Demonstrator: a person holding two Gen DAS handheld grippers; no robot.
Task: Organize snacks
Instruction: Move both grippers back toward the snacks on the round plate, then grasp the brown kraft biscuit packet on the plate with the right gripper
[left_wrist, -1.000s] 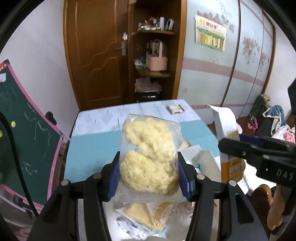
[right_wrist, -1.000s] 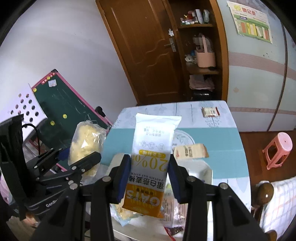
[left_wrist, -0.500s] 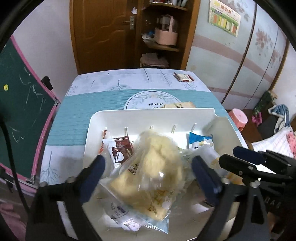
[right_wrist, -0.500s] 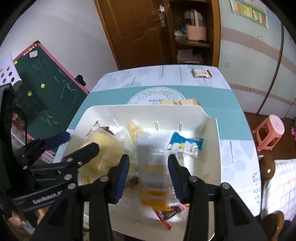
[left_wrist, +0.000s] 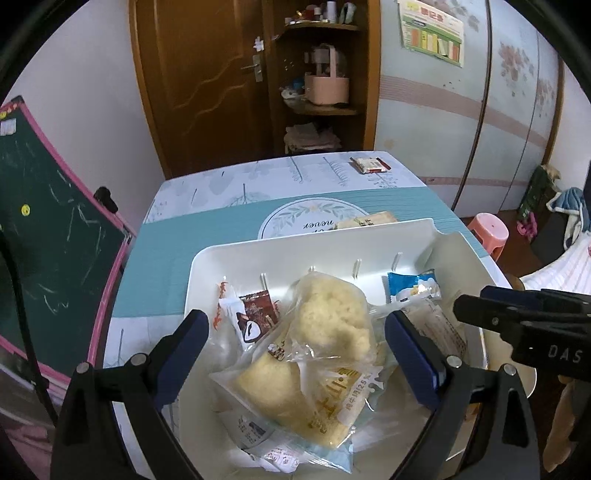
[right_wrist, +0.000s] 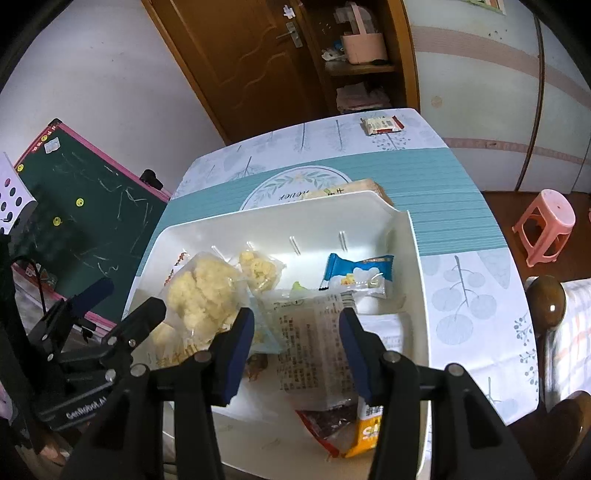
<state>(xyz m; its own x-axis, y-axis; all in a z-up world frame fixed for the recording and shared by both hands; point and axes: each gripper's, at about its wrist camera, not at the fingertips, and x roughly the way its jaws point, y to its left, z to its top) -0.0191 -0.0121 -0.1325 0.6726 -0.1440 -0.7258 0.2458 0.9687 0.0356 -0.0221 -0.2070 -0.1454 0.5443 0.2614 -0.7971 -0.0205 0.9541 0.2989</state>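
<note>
Hovering low over the white tray (left_wrist: 295, 240) with the left gripper (left_wrist: 295, 321), jaws spread wide (just opened), pads clear of the puffed rice bag (left_wrist: 332, 325) that lies between them on top of the heap of snacks. Hovering beside it with the right gripper (right_wrist: 295, 314), jaws just opening too but parted only a little, with the long bar packet (right_wrist: 314, 343) between them, lying in the tray. No pinch visible there: a gap at the left pad, almost none at the right pad.

Could pull the bar packet up again on lifting, if the right pad catches the wrapper edge. Could tip the rice bag off the heap, perched as it is on slippery packets and leaning toward the near rim. Could knock one gripper against the other, both being close together over one tray. Safer to open wider first, then to rise straight.

Not to forget two packets outside on the counter (left_wrist: 184, 240): a small red-and-white packet (left_wrist: 369, 164) far off, a beige packet (left_wrist: 369, 221) just behind the tray.
</note>
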